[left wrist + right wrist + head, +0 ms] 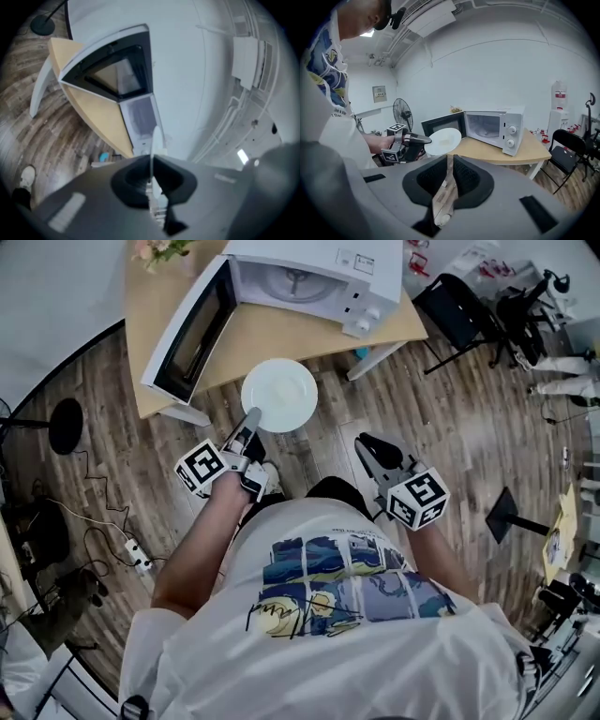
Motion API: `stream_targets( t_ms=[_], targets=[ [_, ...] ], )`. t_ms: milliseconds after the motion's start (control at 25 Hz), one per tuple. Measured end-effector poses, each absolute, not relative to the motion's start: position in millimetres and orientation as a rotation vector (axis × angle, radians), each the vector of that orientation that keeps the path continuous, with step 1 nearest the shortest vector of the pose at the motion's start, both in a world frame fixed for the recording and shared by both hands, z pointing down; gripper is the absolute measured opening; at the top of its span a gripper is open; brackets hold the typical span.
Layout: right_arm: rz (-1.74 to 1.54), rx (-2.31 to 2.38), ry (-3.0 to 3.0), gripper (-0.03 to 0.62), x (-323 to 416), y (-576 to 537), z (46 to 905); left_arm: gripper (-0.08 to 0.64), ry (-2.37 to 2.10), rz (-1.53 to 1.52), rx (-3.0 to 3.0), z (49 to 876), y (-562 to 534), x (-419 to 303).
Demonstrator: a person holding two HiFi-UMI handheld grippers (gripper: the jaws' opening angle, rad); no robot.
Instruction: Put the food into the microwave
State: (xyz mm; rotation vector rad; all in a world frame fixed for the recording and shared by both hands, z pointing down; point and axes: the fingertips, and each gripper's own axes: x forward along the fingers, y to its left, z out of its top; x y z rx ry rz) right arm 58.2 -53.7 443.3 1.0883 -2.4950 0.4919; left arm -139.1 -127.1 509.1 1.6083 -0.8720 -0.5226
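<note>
White plate point(279, 395) bearing pale food is clamped by left tool point(252, 415); right tool point(367, 442) closed; microwave point(370, 268) open.

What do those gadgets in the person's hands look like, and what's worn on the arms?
The left claw and right claw are grey-and-black handheld tools, each carrying a white cube with black square markers. No cables show. The person wears a white short-sleeved T-shirt with a blue painted print.

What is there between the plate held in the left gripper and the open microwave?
Only a bare stretch of the wooden table. Nothing stands between the plate and the microwave. The head view shows this most clearly.
</note>
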Motion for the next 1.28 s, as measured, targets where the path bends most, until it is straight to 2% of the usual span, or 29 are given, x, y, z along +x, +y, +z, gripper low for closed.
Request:
stream_targets(
  t_ms=[520, 1280],
  targets=[
    [0.485, 1.138, -2.51, 0.032, 81.3, -131.5, 433.3, 0.015, -0.922, -0.525, 1.579, 525.6, -271.0, -122.0],
    [0.495, 1.035, -2.544, 0.032, 183.0, -249.1, 439.6, 0.015, -1.122, -0.559, 1.449, 580.5, -435.2, -85.9]
  ],
)
